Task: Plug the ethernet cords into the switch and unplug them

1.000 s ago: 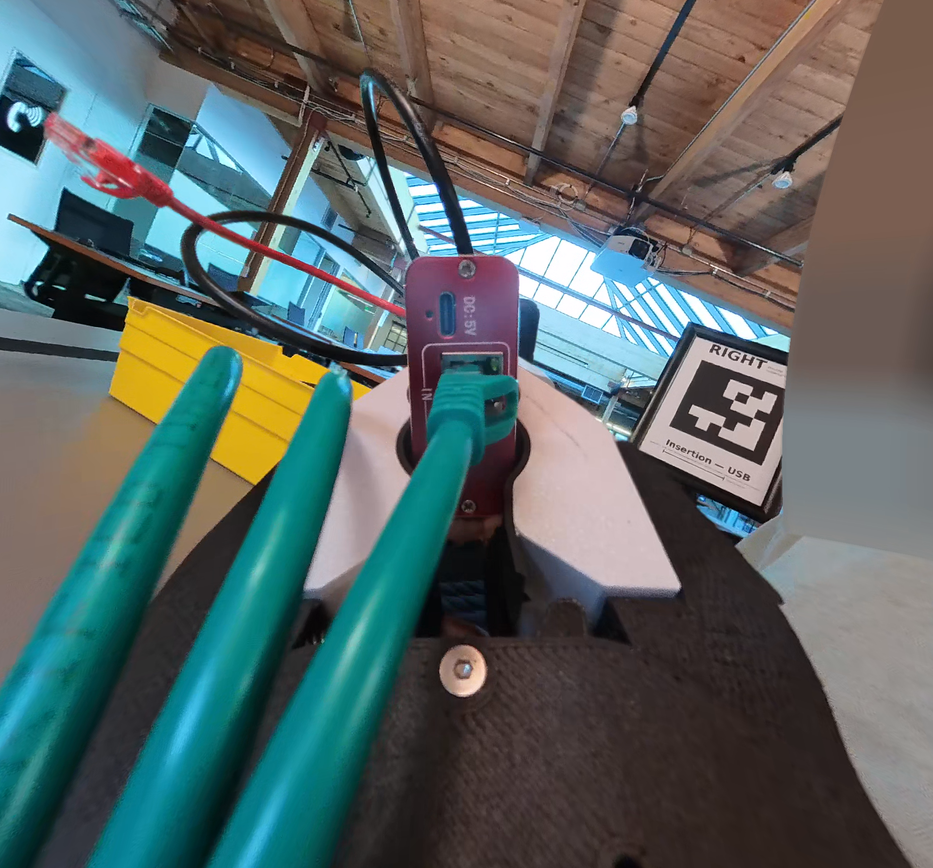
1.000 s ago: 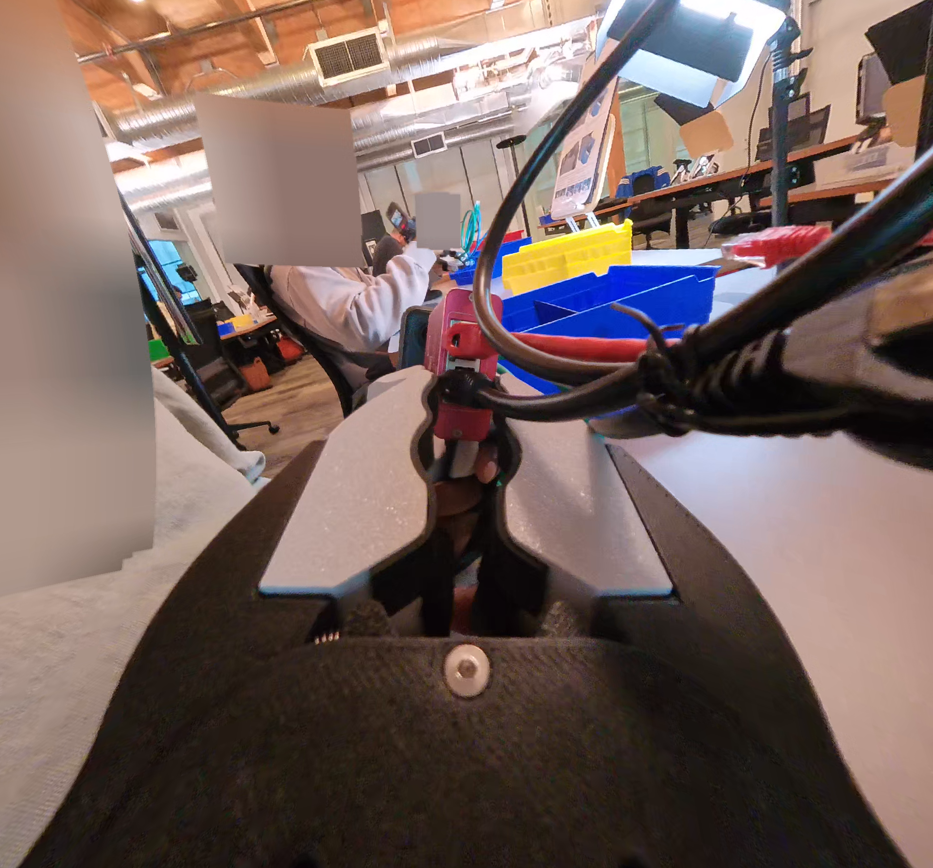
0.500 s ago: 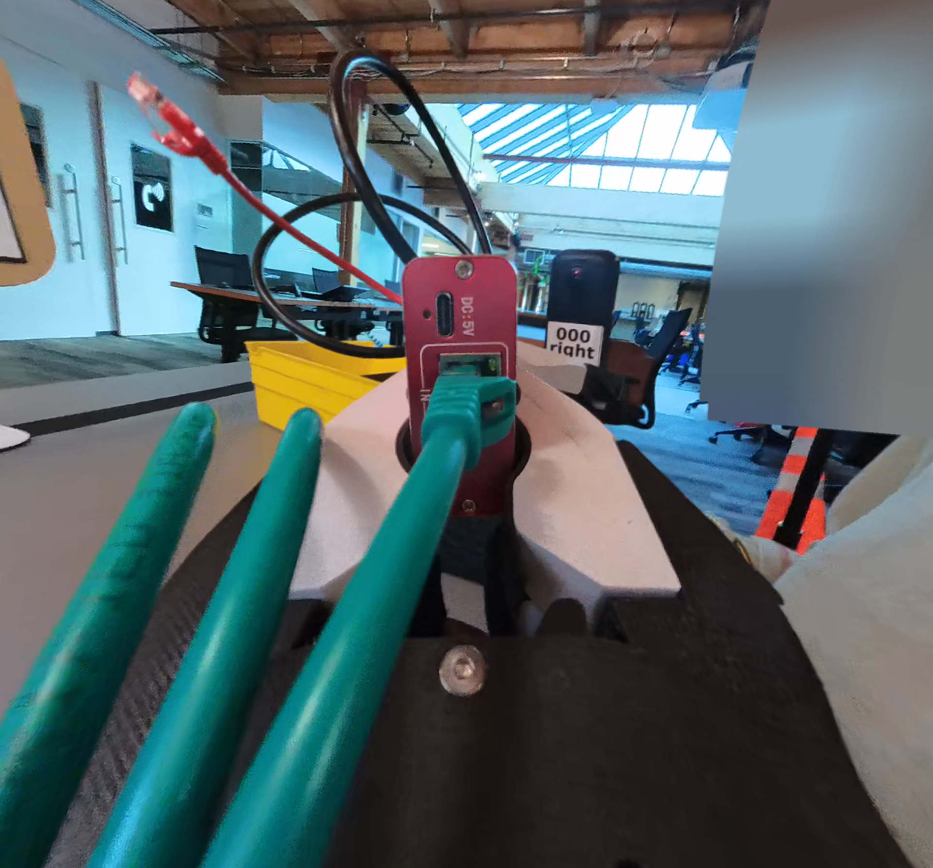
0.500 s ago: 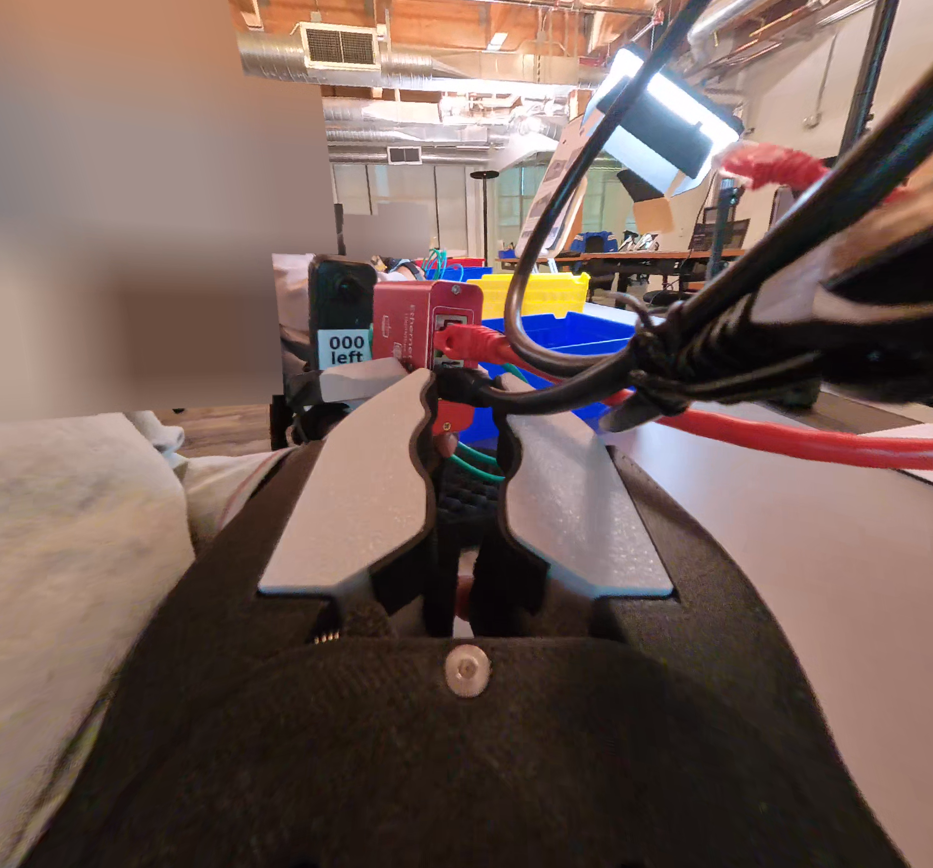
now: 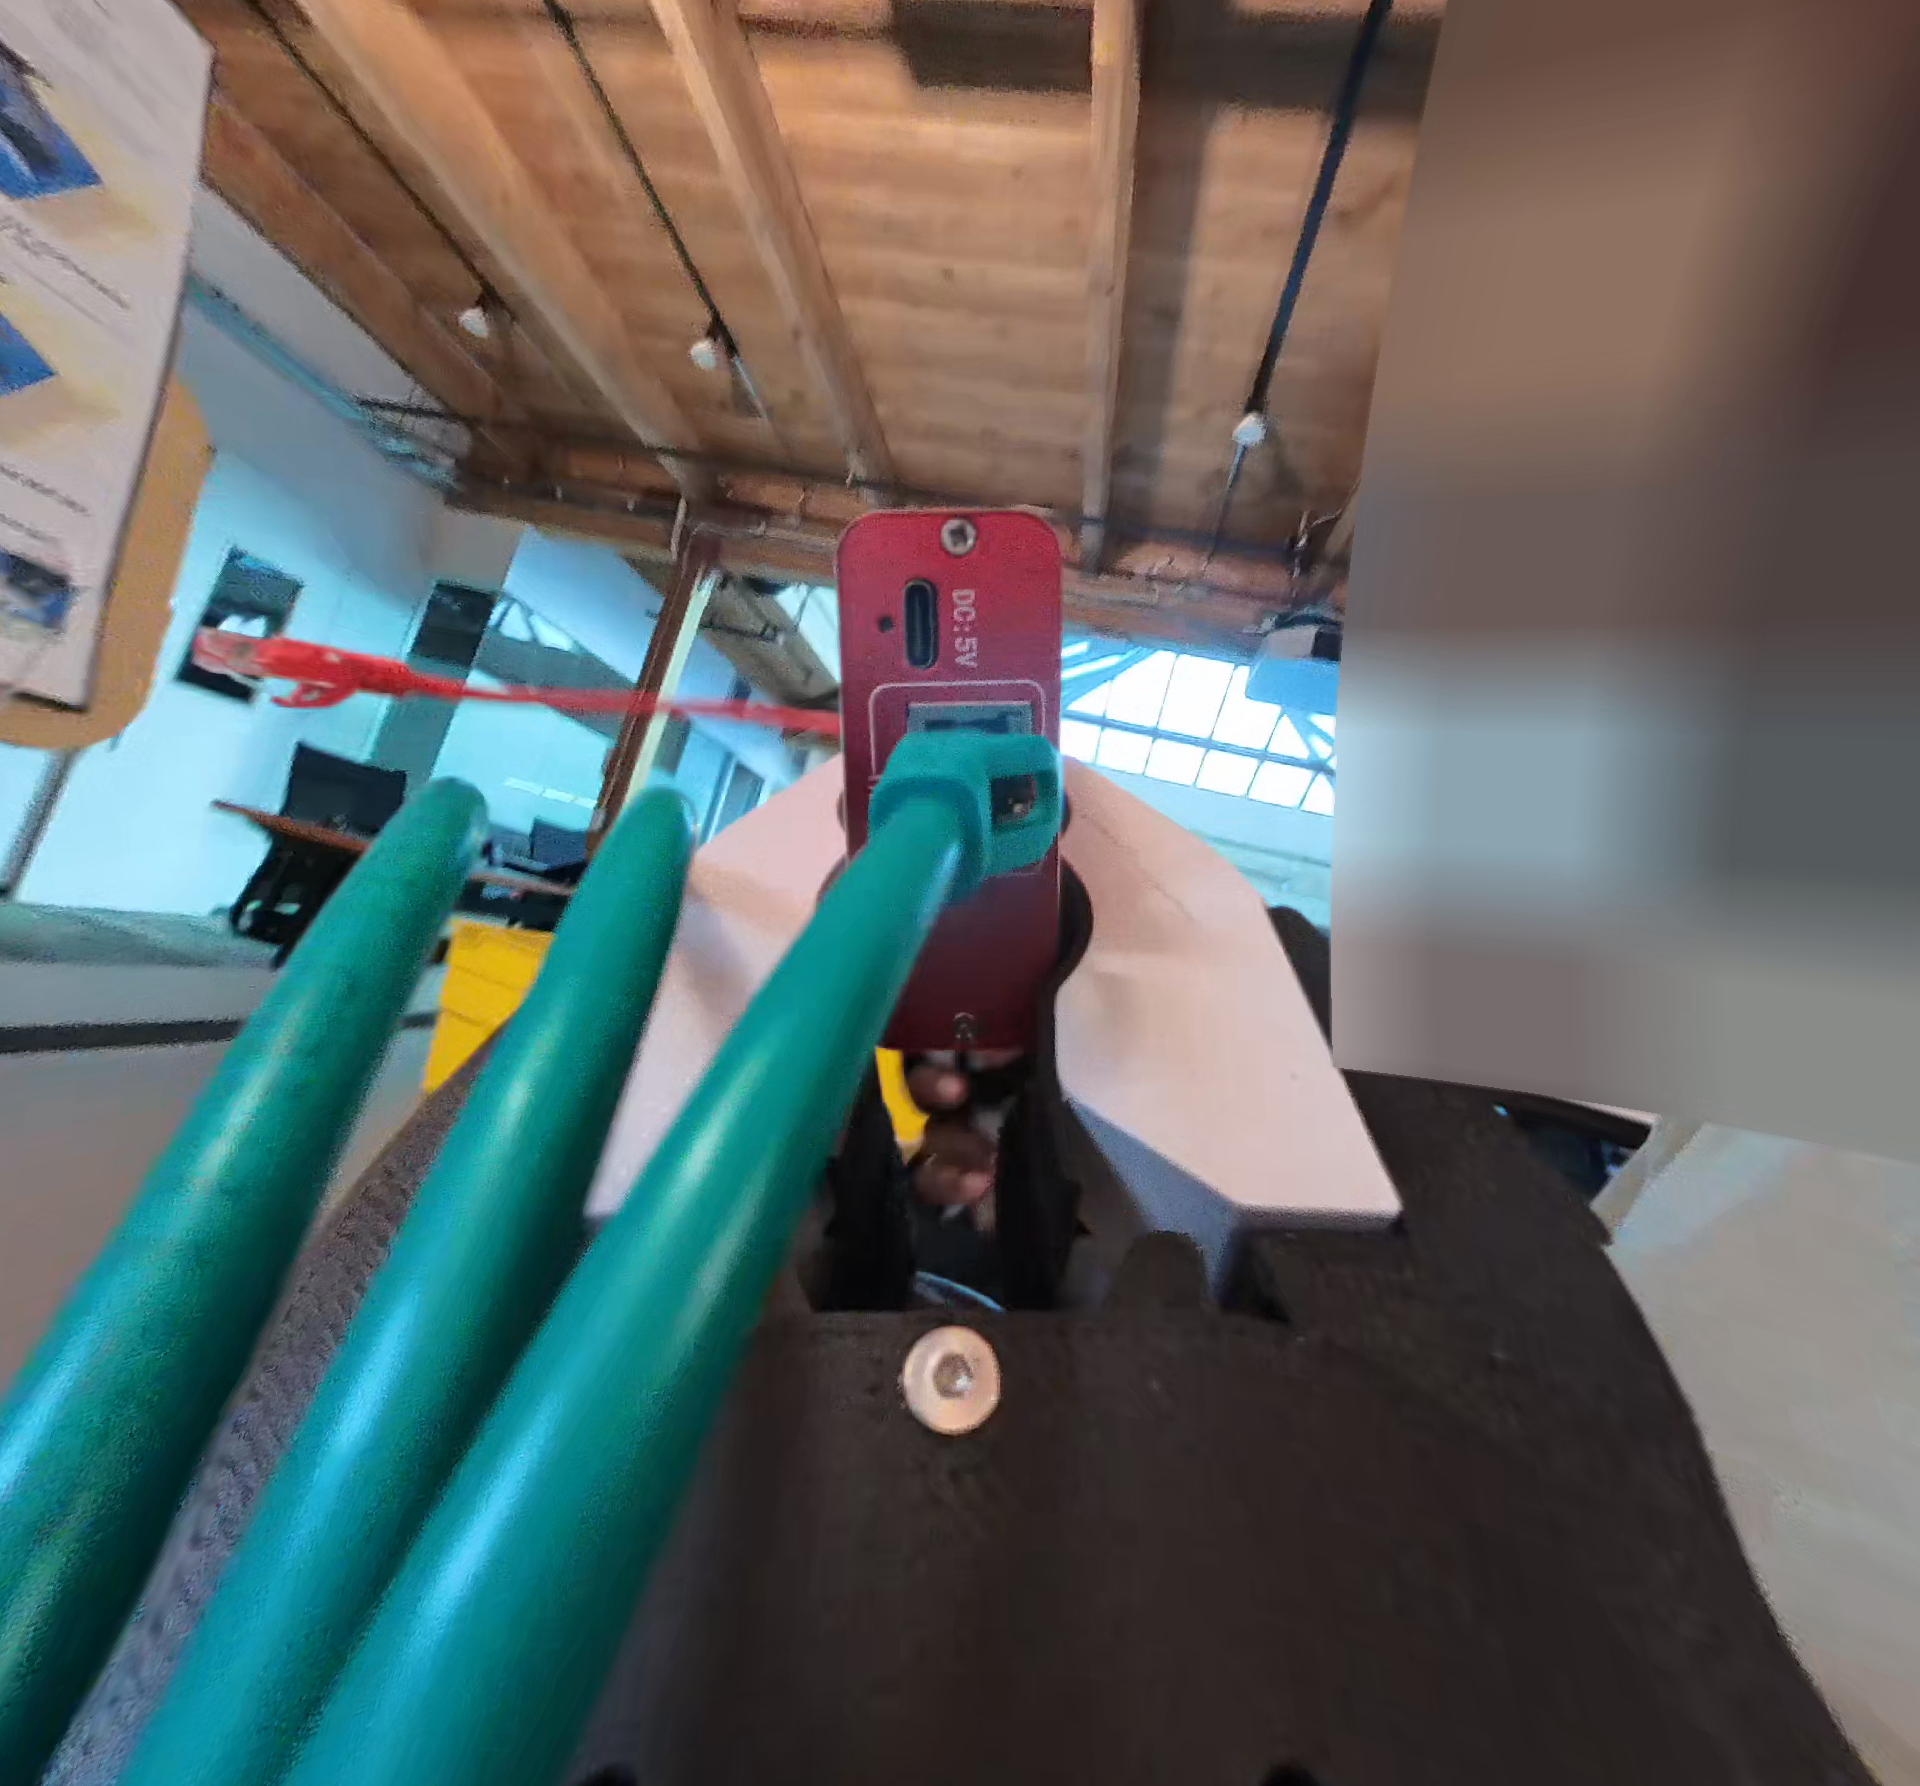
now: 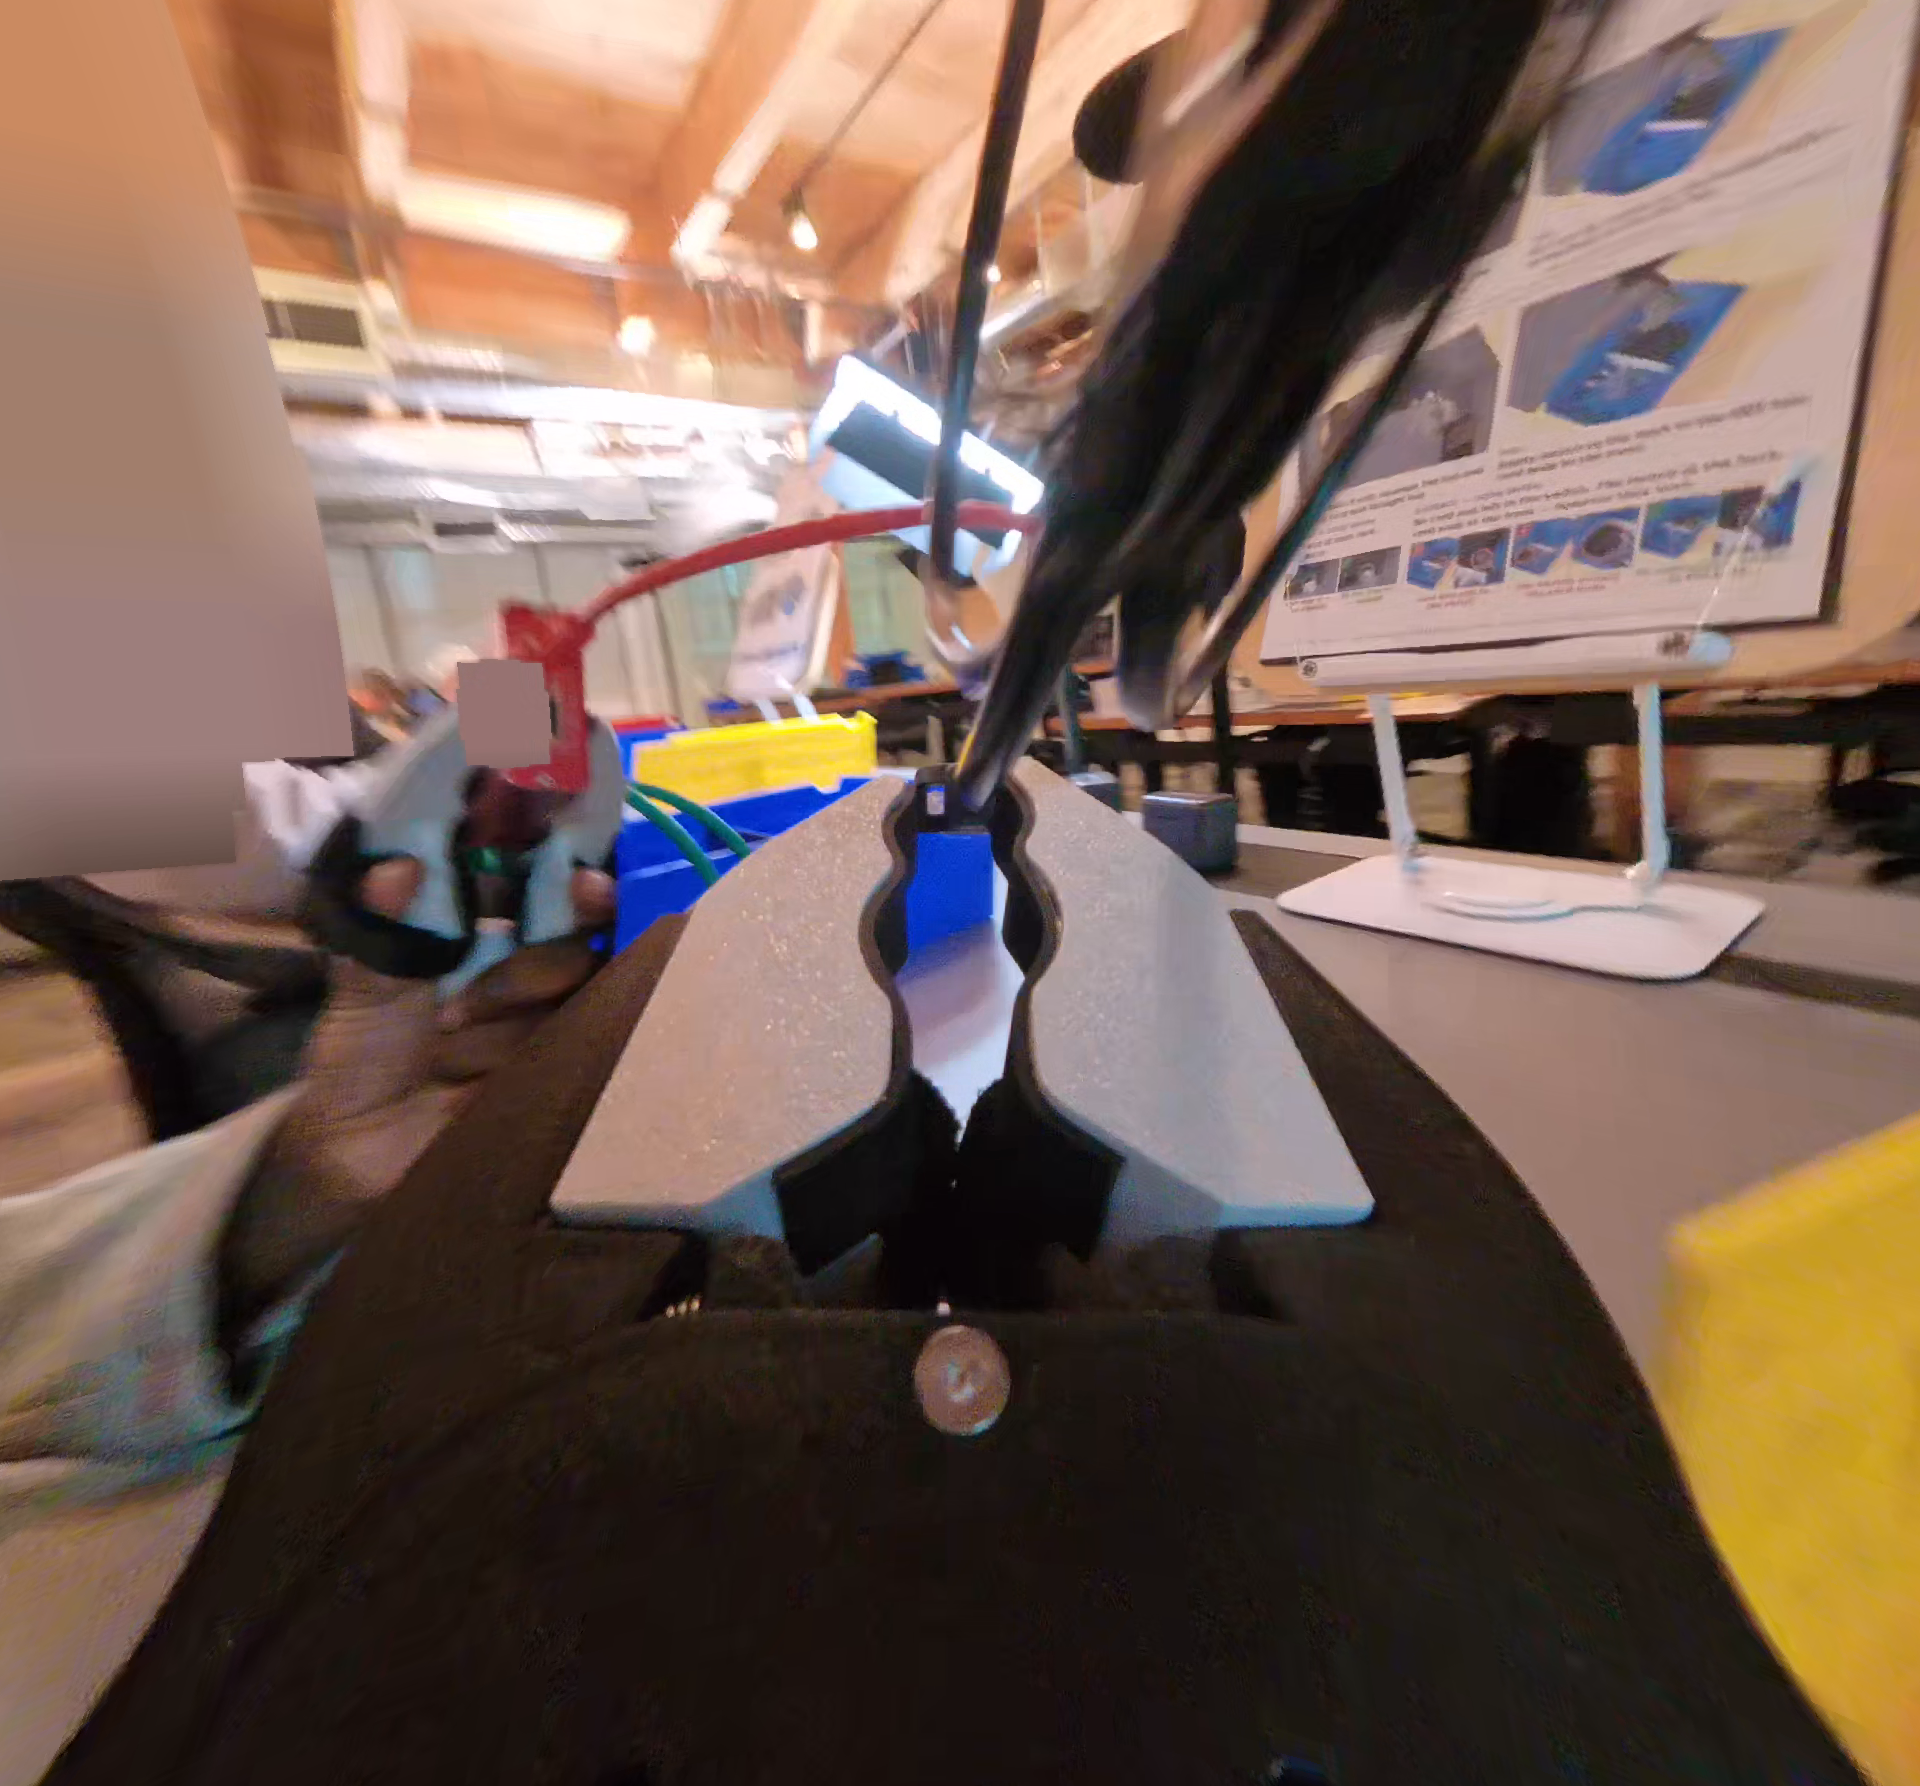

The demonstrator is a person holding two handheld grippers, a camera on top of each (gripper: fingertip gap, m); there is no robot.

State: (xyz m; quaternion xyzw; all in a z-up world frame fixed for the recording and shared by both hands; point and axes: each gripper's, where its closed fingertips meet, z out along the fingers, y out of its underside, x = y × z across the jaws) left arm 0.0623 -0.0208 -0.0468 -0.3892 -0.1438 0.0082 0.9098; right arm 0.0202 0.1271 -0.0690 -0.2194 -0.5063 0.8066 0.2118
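Left wrist view, left to right: three runs of green ethernet cord (image 5: 436, 1165) cross the foreground; the rightmost ends in a green plug (image 5: 971, 801) seated in the end port of the red switch (image 5: 951, 697). The left gripper (image 5: 951, 905) pinches the switch upright between its jaws. A red cord (image 5: 499, 692) trails leftward behind it, its free plug in the air. Right wrist view: the left gripper and switch (image 6: 540, 728) appear at far left, above the table (image 6: 1558, 1061). The right gripper (image 6: 951, 822) has its jaws pinching a black cable's connector (image 6: 940, 801) at the tips, well apart from the switch. Blue bins (image 6: 675, 863), a yellow bin (image 6: 758, 754) and a poster stand (image 6: 1507, 915) lie behind.
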